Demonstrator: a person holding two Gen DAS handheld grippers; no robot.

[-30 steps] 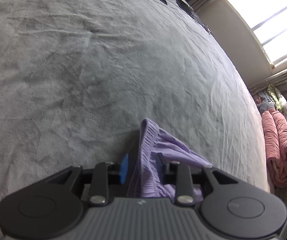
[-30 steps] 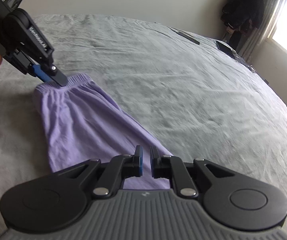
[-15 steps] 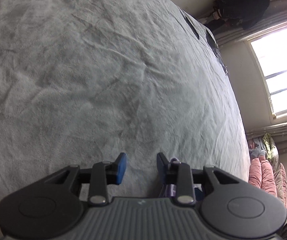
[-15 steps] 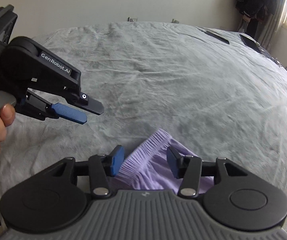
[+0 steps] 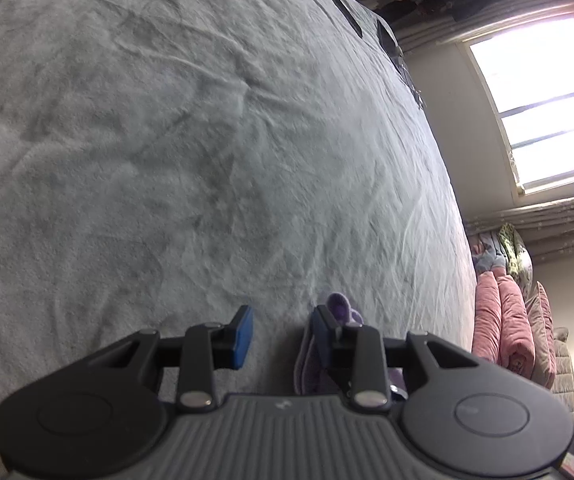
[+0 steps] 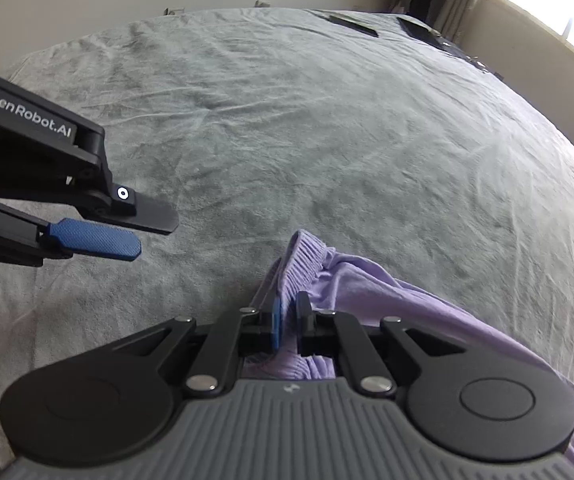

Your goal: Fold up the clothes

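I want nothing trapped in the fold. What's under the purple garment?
Around the purple garment only the grey bedspread shows. Whatever lies directly beneath is covered by the cloth.

Soft daylight from a blown-out window (image 5: 543, 100), fisheye-bent edges, slight blur

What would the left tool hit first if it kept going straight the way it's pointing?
Most likely the grey bedcover. The left tool points down over bare cover, with nothing between its open fingers; the purple garment sits just off to its right side. Depth is hard to judge.
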